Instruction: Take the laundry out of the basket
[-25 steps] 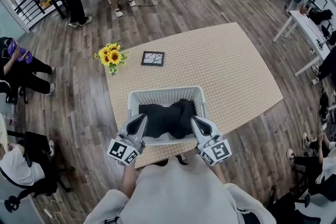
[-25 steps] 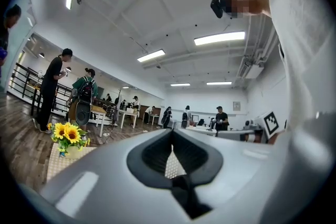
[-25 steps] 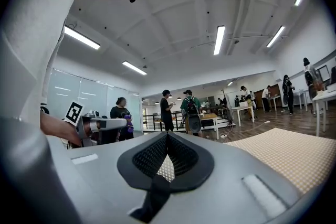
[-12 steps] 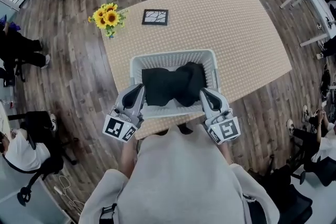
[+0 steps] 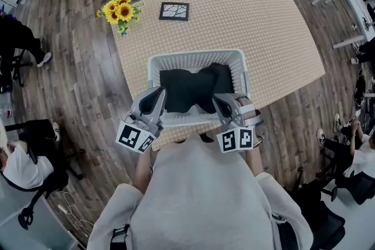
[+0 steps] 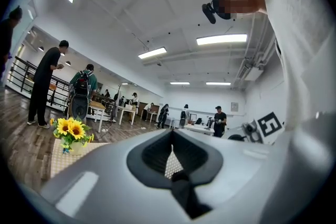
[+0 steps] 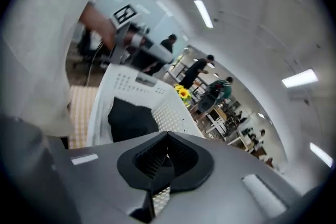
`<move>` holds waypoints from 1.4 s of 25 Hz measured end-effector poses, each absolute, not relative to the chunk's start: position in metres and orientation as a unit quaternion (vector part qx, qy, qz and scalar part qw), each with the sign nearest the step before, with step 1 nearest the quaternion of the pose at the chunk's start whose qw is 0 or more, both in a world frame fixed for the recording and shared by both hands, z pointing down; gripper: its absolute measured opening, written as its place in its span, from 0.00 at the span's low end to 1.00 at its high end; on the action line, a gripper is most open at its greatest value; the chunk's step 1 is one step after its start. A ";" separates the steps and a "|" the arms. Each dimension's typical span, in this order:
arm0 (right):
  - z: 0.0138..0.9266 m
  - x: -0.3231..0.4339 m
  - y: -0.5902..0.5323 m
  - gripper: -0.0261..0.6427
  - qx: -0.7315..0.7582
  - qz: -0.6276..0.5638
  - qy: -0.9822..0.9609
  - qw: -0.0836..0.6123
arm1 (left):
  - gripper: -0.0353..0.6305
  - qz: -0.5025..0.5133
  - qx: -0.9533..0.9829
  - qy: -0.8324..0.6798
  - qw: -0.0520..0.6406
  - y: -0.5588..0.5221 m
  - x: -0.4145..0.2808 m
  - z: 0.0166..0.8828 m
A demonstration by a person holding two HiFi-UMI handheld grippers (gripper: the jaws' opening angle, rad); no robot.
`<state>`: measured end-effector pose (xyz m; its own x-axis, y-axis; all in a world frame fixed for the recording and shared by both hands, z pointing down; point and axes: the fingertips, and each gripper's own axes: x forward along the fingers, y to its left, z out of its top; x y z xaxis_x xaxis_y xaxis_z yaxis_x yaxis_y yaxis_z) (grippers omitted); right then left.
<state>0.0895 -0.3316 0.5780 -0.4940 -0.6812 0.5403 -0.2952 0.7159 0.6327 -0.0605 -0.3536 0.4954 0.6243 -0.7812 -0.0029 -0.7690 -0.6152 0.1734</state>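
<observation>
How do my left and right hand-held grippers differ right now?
The left hand-held gripper points level across the room; the right hand-held gripper tilts down toward the black laundry in the basket. The left is by the basket's near-left corner, the right by its near-right corner. Both are shut and empty.

Pretty bright, even light from the ceiling strip lights (image 6: 221,39), so hardly any shadows on the table (image 5: 263,26). Heavy fisheye bending everywhere, black corners in both gripper views. Right gripper view is smeared and tilted; the laundry (image 5: 190,89) is just a detail-less black blob.
</observation>
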 end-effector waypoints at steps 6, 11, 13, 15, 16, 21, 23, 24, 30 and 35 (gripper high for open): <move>0.622 0.070 -0.334 0.18 0.190 -0.198 -0.826 0.492 | 0.07 -0.061 0.894 -0.439 0.068 -0.351 -0.067 0.486; 0.670 0.061 -0.338 0.79 0.083 -0.124 -0.815 0.560 | 0.07 -0.073 0.888 -0.449 0.060 -0.348 -0.077 0.481; 0.691 0.053 -0.345 0.84 0.045 -0.104 -0.810 0.575 | 0.07 -0.078 0.885 -0.455 0.060 -0.346 -0.081 0.479; 0.717 0.044 -0.355 0.92 0.013 -0.070 -0.807 0.587 | 0.07 -0.083 0.883 -0.459 0.058 -0.346 -0.085 0.477; 0.733 0.041 -0.361 0.93 -0.001 -0.060 -0.799 0.599 | 0.07 -0.083 0.881 -0.461 0.058 -0.345 -0.087 0.476; 0.809 0.052 -0.367 0.93 -0.051 -0.012 -0.736 0.675 | 0.07 -0.081 0.875 -0.473 0.059 -0.337 -0.095 0.473; 0.824 0.055 -0.362 0.93 -0.065 0.000 -0.714 0.697 | 0.07 -0.079 0.873 -0.478 0.060 -0.334 -0.097 0.474; 0.829 0.055 -0.361 0.93 -0.071 0.000 -0.706 0.705 | 0.07 -0.078 0.871 -0.481 0.060 -0.334 -0.100 0.474; 0.837 0.051 -0.364 0.93 -0.079 -0.010 -0.683 0.726 | 0.07 -0.073 0.867 -0.488 0.066 -0.339 -0.105 0.479; 0.835 0.051 -0.363 0.89 -0.064 -0.021 -0.685 0.725 | 0.07 -0.077 0.873 -0.478 0.066 -0.344 -0.099 0.478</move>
